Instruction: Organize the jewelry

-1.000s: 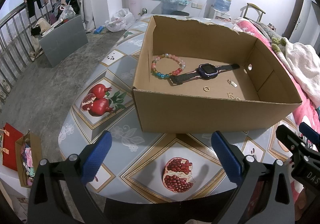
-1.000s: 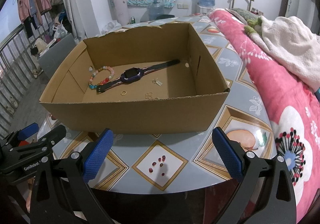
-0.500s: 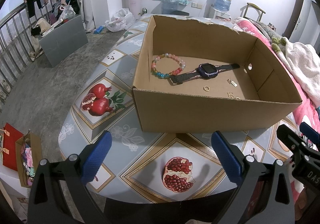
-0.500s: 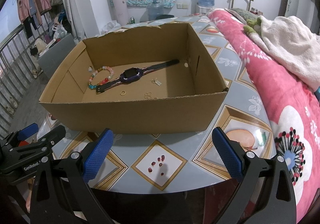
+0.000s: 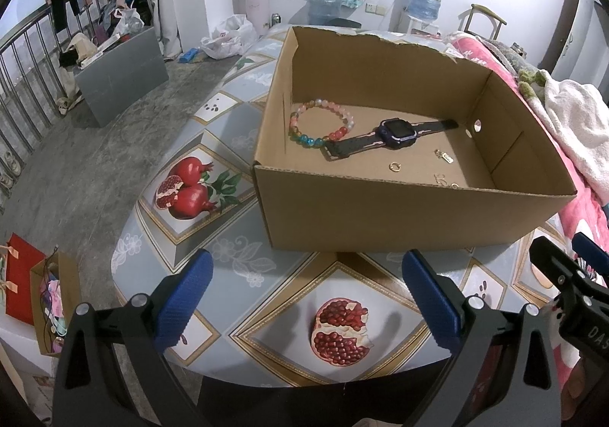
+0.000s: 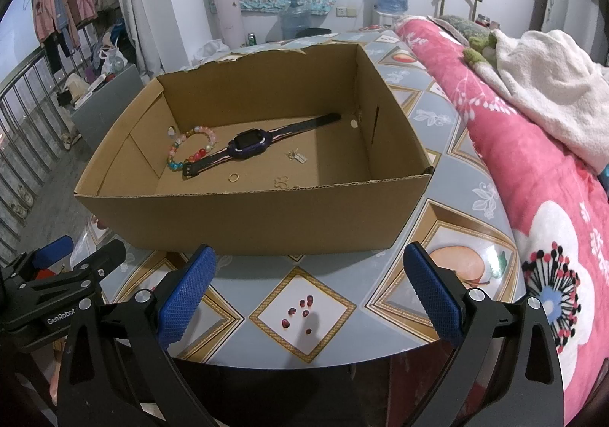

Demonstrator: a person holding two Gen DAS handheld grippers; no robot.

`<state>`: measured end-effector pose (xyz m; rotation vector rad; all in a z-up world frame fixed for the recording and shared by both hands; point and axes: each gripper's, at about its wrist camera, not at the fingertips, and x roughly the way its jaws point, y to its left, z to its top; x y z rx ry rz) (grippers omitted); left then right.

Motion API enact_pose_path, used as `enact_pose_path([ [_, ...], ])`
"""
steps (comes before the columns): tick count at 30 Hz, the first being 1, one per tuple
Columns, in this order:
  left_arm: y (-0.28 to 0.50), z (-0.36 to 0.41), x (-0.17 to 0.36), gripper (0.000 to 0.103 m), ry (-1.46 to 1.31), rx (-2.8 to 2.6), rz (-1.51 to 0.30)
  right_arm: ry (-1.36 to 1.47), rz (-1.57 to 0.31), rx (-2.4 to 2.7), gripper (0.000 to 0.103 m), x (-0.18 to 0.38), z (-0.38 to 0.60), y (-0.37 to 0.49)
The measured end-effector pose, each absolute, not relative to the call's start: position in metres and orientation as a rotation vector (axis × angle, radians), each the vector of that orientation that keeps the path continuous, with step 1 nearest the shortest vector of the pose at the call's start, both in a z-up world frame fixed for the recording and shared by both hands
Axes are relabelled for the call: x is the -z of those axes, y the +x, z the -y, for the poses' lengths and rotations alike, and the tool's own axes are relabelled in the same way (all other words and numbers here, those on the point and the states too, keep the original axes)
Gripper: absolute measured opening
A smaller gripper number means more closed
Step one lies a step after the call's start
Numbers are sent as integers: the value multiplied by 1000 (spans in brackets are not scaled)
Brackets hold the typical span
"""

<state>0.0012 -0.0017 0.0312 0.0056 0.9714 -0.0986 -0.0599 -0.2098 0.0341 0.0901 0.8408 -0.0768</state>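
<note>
An open cardboard box (image 5: 399, 214) (image 6: 243, 221) stands on the table. Inside lie a multicoloured bead bracelet (image 5: 319, 122) (image 6: 190, 147), a purple smartwatch (image 5: 396, 132) (image 6: 249, 141), a small gold ring (image 5: 395, 166) (image 6: 233, 177), a little tag charm (image 5: 445, 157) (image 6: 298, 156) and small gold pieces (image 5: 443, 180) (image 6: 282, 182) near the front wall. My left gripper (image 5: 308, 297) hangs open at the table's near edge, in front of the box, holding nothing. My right gripper (image 6: 310, 293) is open too, beside it, also in front of the box and holding nothing.
The table (image 5: 266, 286) (image 6: 449, 236) has a fruit-print cover. A pink floral quilt (image 6: 533, 176) and a white towel (image 6: 548, 84) lie along its right side. Grey floor, a grey crate (image 5: 121, 73) and bags (image 5: 34, 286) are on the left.
</note>
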Motion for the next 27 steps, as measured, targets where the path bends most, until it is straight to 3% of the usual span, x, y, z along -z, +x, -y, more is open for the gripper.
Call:
enact_pose_path([
  [27,1,1,-30,98,7,92,-975,89,-841,78,95,-35,209,-60],
])
